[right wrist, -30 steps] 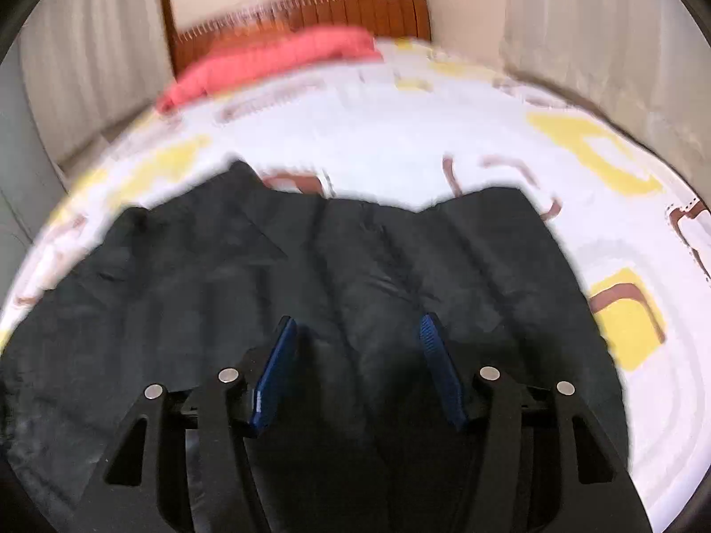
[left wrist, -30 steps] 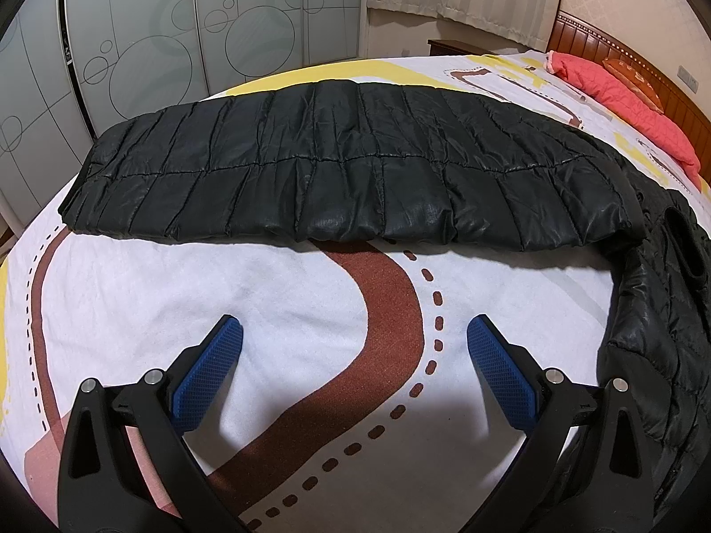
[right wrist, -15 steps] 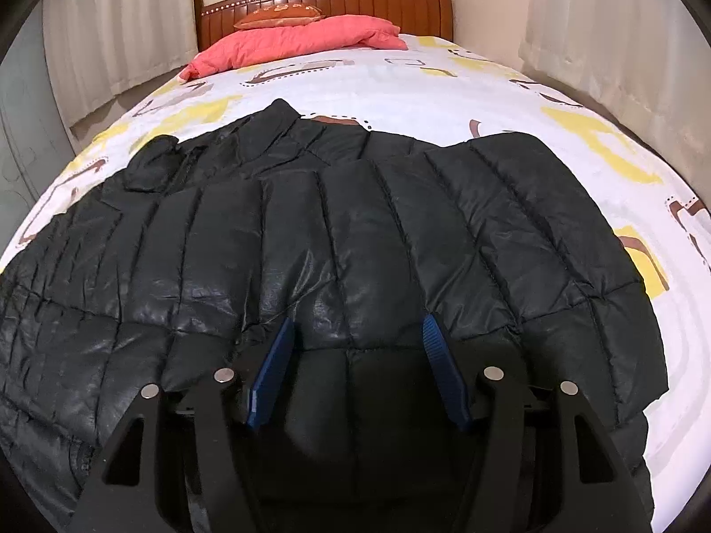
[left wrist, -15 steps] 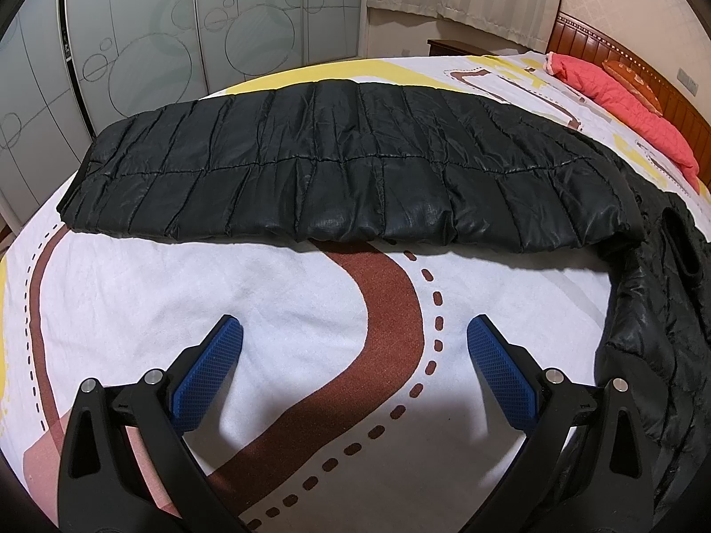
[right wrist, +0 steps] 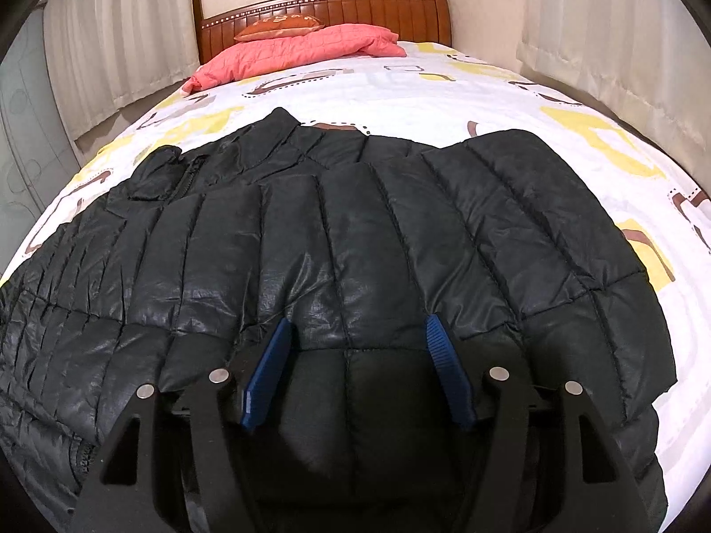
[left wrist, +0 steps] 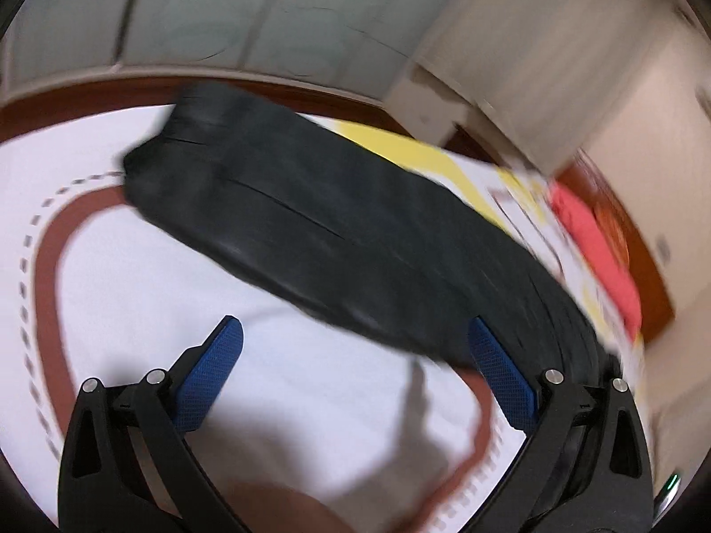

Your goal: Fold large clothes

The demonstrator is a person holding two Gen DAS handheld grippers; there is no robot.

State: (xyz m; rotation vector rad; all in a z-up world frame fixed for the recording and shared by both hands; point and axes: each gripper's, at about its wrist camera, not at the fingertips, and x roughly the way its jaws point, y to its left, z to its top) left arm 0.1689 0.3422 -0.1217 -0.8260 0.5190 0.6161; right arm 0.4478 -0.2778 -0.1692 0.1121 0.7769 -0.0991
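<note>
The black jacket (right wrist: 355, 244) lay spread on the bed (right wrist: 444, 89). The right gripper (right wrist: 357, 373) pointed down over the jacket, jaws opening, gripping nothing. The left gripper (left wrist: 355, 377), tilted beside the jacket's sleeve (left wrist: 289, 222), was wide open. No writing was readable.

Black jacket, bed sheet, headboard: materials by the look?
Black jacket: quilted puffer, probably a smooth synthetic shell with a slight sheen; stitched channels, fine crinkles and light glints show it. Bed sheet: matte woven fabric, likely cotton, with printed yellow and brown shapes. Headboard: reddish-brown wood, glossy finish, vertical slats.
</note>
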